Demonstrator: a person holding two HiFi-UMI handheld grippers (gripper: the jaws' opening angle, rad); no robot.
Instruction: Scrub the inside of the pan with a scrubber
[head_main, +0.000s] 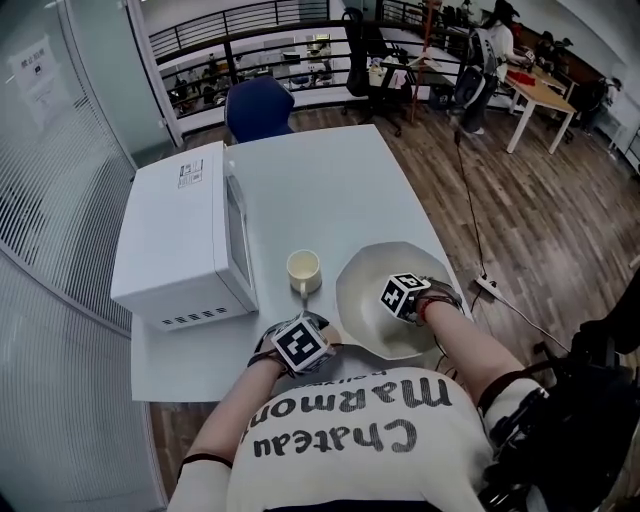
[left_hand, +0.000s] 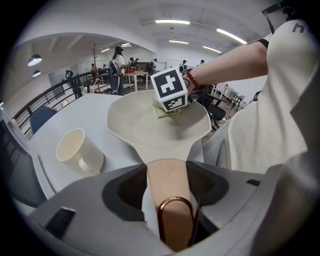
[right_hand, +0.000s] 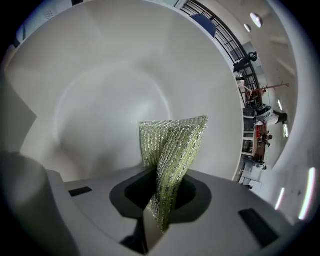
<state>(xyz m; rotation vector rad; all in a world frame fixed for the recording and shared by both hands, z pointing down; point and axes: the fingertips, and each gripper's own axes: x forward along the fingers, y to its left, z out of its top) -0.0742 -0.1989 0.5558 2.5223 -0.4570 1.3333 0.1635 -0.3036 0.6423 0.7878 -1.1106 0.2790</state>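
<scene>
A cream pan (head_main: 365, 300) lies on the pale table, its bowl wide and shallow (left_hand: 150, 125). My left gripper (head_main: 305, 352) is shut on the pan's tan handle (left_hand: 167, 192), which has a copper hanging loop at its end. My right gripper (head_main: 412, 303) hangs over the right half of the bowl, pointing steeply down. It is shut on a green and silver mesh scrubber (right_hand: 170, 150), which sticks out from the jaws toward the pan's inner wall (right_hand: 110, 90). The scrubber (left_hand: 164, 113) also shows under the right gripper's marker cube in the left gripper view.
A cream mug (head_main: 304, 271) stands just left of the pan. A white microwave (head_main: 180, 240) fills the table's left side. A blue chair (head_main: 258, 108) sits at the far end. The table's near edge runs under my arms; a cable (head_main: 470, 200) trails on the wooden floor at right.
</scene>
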